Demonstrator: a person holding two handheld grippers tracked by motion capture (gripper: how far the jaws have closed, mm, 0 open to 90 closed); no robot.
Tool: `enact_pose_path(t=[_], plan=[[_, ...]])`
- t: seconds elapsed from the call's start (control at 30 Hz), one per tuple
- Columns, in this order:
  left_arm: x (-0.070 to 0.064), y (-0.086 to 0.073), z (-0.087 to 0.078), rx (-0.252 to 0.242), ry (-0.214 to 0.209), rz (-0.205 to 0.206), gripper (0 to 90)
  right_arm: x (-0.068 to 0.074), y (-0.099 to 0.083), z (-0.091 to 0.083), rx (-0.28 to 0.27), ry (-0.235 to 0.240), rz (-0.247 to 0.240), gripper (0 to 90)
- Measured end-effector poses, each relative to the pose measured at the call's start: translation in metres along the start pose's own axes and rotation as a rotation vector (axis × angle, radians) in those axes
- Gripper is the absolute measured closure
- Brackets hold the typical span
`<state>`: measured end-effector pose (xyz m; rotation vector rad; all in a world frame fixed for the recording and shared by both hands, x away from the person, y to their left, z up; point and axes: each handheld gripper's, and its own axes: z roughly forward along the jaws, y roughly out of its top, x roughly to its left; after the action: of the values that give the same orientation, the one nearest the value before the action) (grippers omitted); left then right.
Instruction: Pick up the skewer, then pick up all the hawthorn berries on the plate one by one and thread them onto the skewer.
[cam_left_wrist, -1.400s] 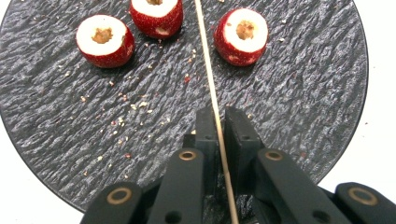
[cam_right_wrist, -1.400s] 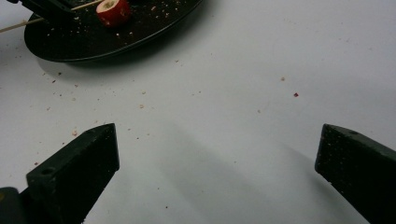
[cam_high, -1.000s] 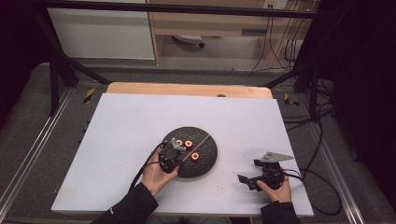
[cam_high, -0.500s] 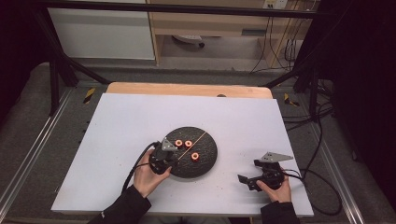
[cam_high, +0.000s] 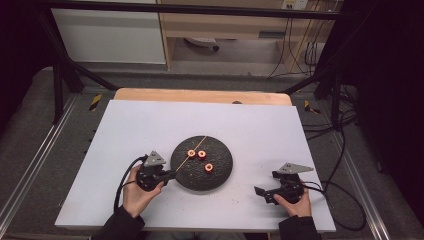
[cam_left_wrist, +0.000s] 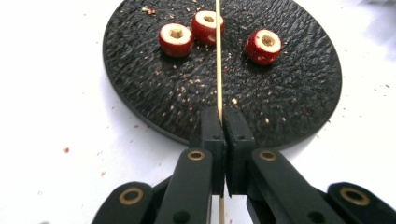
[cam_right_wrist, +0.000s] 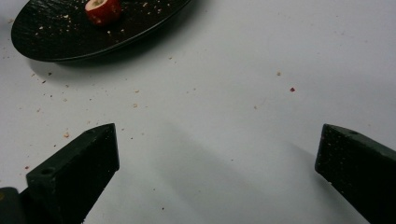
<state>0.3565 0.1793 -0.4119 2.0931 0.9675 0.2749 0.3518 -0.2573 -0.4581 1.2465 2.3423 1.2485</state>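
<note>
From above, my left gripper (cam_high: 159, 175) sits at the left rim of the black plate (cam_high: 220, 175) in the near half of the tabletop (cam_high: 150, 125), pinching a thin wooden skewer (cam_high: 196, 148) that runs out across the plate past three red fruit rings (cam_high: 208, 167); my right gripper (cam_high: 274, 192) rests near the near right corner. In the left gripper view my jaws are closed on the skewer (cam_left_wrist: 218, 56), which passes just beside the middle ring (cam_left_wrist: 205, 25). I judge the thin stick could pivot or snap if pushed off-centre. In the right gripper view my jaws stand wide apart, empty, the plate (cam_right_wrist: 56, 42) well ahead.
</note>
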Motion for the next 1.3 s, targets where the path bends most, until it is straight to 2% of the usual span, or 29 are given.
enact_pose_path(t=[0.2,0.43,0.6,0.97,1.3], plan=[[0.005,-0.014,-0.012,-0.039,-0.015,0.012,88.0,0.000,0.001,0.000,0.001,-0.014,0.011,0.5],[0.013,-0.032,-0.026,-0.087,-0.013,0.028,88.0,0.006,0.006,0.003,-0.002,-0.024,0.016,0.5],[0.018,-0.042,-0.030,-0.118,-0.037,0.023,88.0,0.011,0.009,0.008,0.008,-0.031,0.014,0.5],[0.022,-0.057,-0.033,-0.133,-0.050,0.030,87.9,0.024,0.018,0.015,0.016,-0.029,-0.009,0.5],[0.023,-0.061,-0.032,-0.127,-0.067,0.037,88.0,0.036,0.037,0.023,0.033,-0.027,-0.011,0.5]])
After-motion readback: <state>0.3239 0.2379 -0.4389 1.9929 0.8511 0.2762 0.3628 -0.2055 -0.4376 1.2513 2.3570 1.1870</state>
